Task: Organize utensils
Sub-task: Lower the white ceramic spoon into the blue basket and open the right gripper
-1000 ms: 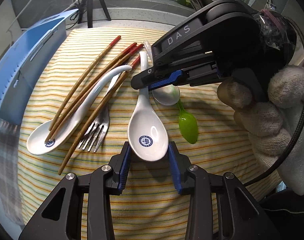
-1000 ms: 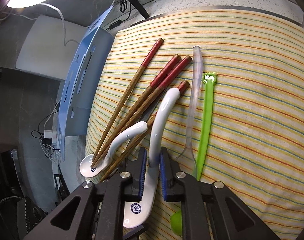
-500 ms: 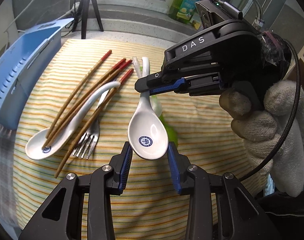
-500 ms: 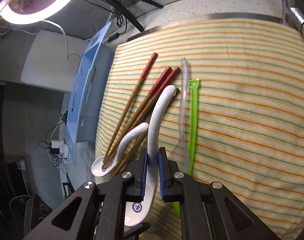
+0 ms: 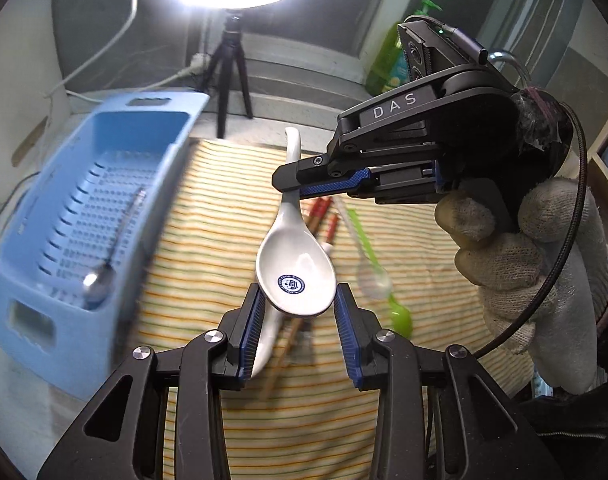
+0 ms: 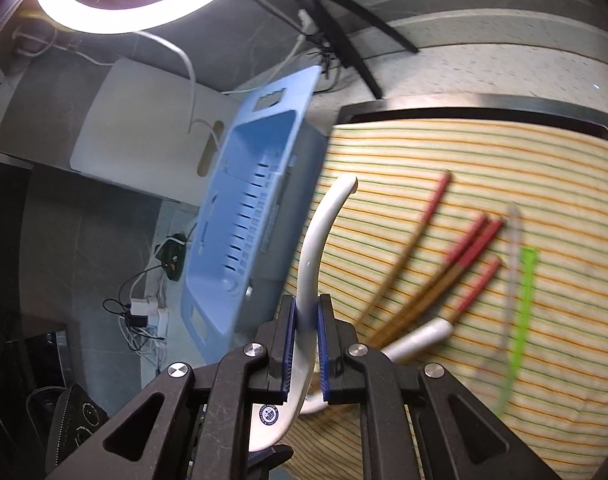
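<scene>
Hanging above the striped cloth (image 5: 208, 272), the white ceramic spoon (image 5: 294, 268) has its handle clamped between the right gripper (image 6: 304, 344) fingers. Its bowl sits between the spread, open left gripper (image 5: 296, 320) fingers, contact unclear. Left of them stands the blue basket (image 5: 104, 208); chopsticks (image 6: 436, 280) lie beyond the right fingers.

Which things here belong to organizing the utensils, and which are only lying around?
Belong to the job:
white ceramic spoon held by the right tongs
left tongs, around its bowl
blue basket with a metal spoon inside
second white spoon, chopsticks, green spoon, clear spoon

Just lying about:
ring light
green bottle
</scene>
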Available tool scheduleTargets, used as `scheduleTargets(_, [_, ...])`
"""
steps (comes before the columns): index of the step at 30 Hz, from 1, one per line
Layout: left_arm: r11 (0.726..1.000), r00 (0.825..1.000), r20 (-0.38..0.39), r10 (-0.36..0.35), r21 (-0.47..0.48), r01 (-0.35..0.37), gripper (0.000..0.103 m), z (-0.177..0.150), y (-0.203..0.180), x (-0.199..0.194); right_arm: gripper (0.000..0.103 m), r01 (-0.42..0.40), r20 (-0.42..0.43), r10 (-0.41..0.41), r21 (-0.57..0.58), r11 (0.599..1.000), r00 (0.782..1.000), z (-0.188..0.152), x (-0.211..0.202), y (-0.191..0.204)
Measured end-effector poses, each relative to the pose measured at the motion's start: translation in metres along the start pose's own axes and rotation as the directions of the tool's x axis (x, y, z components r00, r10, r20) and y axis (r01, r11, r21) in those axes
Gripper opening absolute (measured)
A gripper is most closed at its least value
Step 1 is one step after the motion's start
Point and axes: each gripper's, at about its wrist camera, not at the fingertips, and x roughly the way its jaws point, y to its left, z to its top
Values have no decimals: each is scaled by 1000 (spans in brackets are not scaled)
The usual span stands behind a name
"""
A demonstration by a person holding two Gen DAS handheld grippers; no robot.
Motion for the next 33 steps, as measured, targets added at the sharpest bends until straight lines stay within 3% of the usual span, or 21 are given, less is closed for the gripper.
scheduleTargets(7, [999, 1000, 1, 30, -27, -29, 34, 8, 61, -6, 10, 11, -20, -12, -40, 999, 1000, 22, 54, 47])
scheduleTargets(16, [997, 998, -47, 48, -57, -50, 34, 9, 119, 3, 10, 51, -65, -55, -61, 997, 996, 35, 113, 71])
scheduleTargets(23, [997, 995, -84, 56, -51, -60, 34, 6, 135, 8, 13, 117, -67, -122, -70, 991, 990, 35, 128, 75])
scheduleTargets(27, [997, 994, -92, 54, -43, -58, 34, 7, 142, 10, 23, 128, -58, -132, -60, 990, 990, 37, 124, 74])
scheduleTargets(33, [999, 996, -79, 37, -33, -40, 34, 8, 147, 0, 28, 115, -10, -115, -44, 992, 993, 34, 106, 73])
